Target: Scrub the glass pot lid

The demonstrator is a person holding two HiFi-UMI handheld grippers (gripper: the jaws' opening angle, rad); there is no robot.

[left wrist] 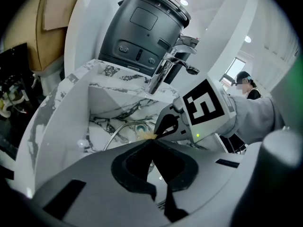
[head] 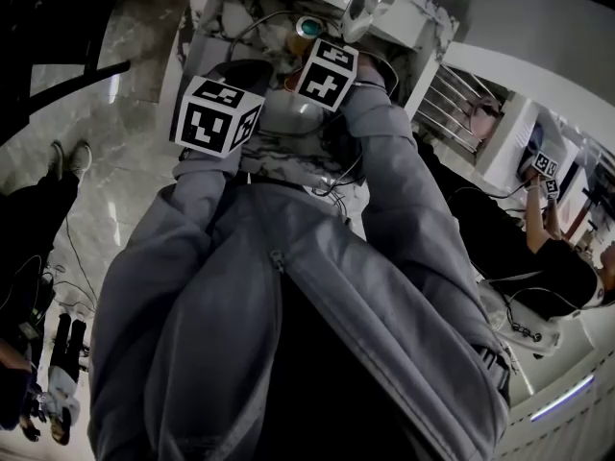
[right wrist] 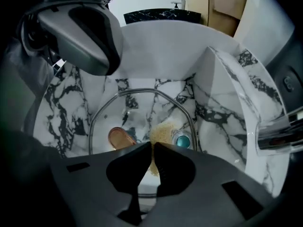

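Note:
The glass pot lid (right wrist: 137, 112) lies in the marble sink (right wrist: 222, 103), its metal rim (left wrist: 116, 131) and copper-brown knob (right wrist: 120, 137) showing. My right gripper (right wrist: 152, 144) points down onto the lid. It is shut on a yellow scrub pad (right wrist: 162, 132), which rests on the glass near the teal drain (right wrist: 182, 139). My left gripper (left wrist: 152, 142) hangs above the lid's left side, jaws shut with nothing seen between them. In the head view only the two marker cubes show, the left gripper's cube (head: 216, 113) and the right gripper's cube (head: 327, 73); the jaws themselves are hidden.
A chrome faucet (left wrist: 163, 72) reaches over the sink, with a dark grey appliance (left wrist: 142, 27) behind it. The sink walls stand close round the lid. Another person (head: 557, 248) stands off to the right; cables lie on the floor at the left.

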